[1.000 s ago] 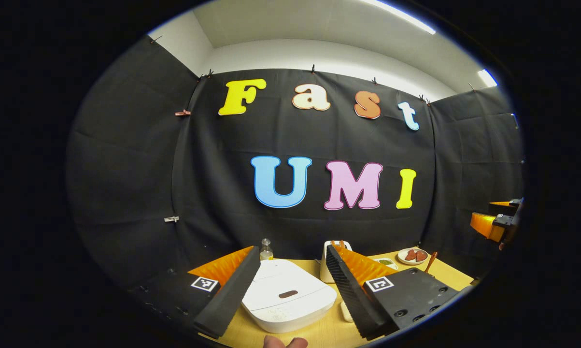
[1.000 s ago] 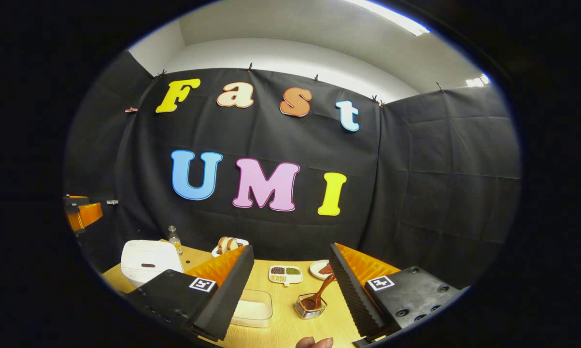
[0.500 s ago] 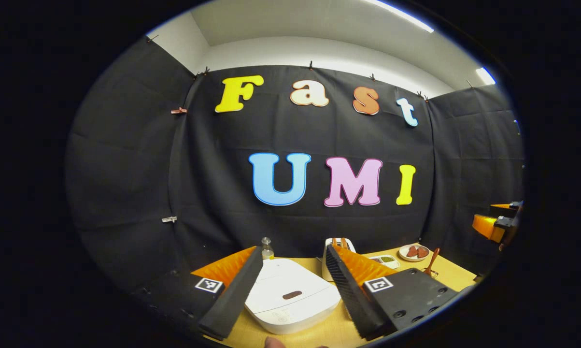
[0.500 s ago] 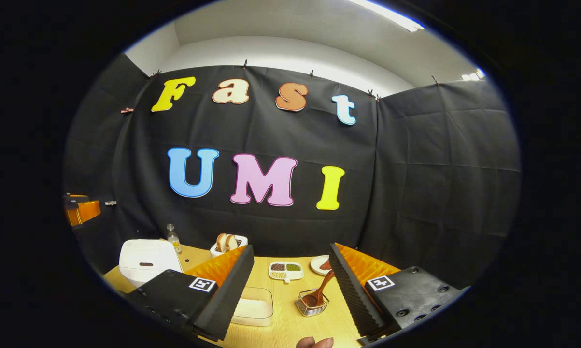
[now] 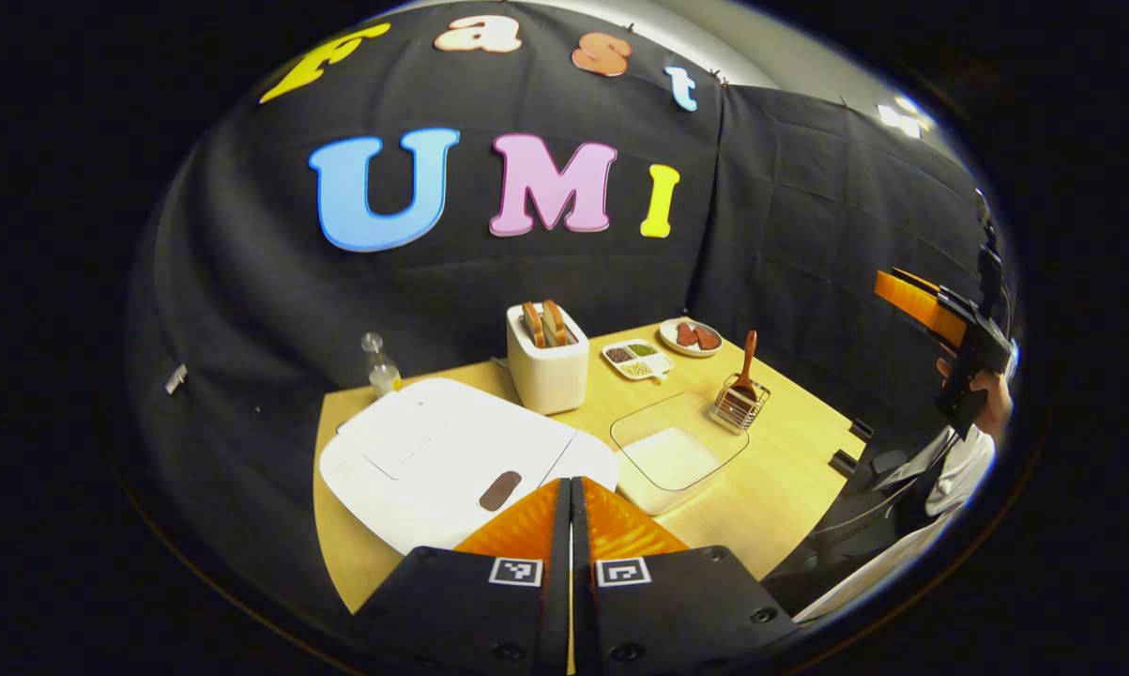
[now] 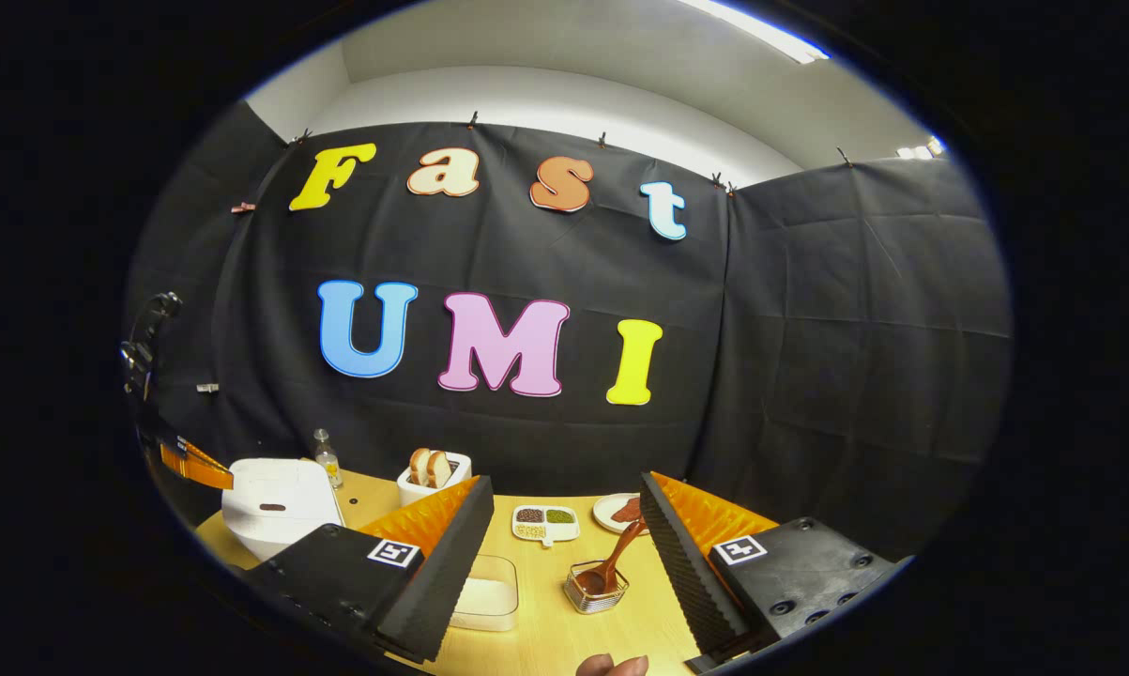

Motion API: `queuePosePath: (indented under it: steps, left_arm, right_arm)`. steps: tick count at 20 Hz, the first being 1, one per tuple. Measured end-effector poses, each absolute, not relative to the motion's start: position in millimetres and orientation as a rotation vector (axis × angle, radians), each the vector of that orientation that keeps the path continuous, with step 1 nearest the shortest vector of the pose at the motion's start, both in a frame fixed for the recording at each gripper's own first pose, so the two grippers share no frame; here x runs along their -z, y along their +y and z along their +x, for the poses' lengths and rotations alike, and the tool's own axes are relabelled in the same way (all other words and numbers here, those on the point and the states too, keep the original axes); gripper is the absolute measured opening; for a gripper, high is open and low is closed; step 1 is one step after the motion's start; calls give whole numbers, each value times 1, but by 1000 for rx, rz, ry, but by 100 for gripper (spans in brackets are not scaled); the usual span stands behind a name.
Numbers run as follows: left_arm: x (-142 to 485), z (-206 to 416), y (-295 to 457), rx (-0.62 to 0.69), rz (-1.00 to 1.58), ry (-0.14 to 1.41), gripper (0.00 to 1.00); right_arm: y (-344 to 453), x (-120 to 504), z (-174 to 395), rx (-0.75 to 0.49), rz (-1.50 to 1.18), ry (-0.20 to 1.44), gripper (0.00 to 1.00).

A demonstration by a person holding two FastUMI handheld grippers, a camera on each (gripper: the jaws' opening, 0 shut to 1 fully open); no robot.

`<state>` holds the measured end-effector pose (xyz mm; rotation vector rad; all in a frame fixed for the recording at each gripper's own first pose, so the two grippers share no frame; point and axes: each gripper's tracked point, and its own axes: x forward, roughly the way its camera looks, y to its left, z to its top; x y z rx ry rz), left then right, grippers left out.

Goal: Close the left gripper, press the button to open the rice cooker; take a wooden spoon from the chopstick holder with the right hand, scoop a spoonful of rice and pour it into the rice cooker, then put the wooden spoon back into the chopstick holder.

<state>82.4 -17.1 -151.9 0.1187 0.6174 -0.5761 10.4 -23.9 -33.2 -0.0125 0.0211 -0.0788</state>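
With its jaws pressed together on nothing, the left gripper [image 5: 570, 488] hangs above the rice cooker [image 5: 442, 460] near its dark button [image 5: 499, 490] — seemingly off-centre, so a push could miss — while the right gripper [image 6: 564, 554], jaws wide and empty, faces the spoon [image 6: 616, 561].

In the left gripper view, the left gripper [image 5: 571, 507] hides the rice cooker's [image 5: 433, 460] near edge. In the right gripper view, the clear container [image 6: 485, 593] beside the chopstick holder [image 6: 594, 589] is partly hidden behind the right gripper's finger [image 6: 447, 554]. The small dish's [image 6: 545, 522] contents are too small to tell.
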Motion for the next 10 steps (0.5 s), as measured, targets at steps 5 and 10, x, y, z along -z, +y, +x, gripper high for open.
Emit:
queuePosePath:
  steps: [5, 10]
  left_arm:
    - [178, 118, -4, 609, 166, 706, 7]
    - [207, 140, -12, 645, 208, 776, 7]
  right_arm:
    - [-37, 39, 6, 119, -49, 36, 97]
    - [-53, 43, 1, 164, -53, 46, 98]
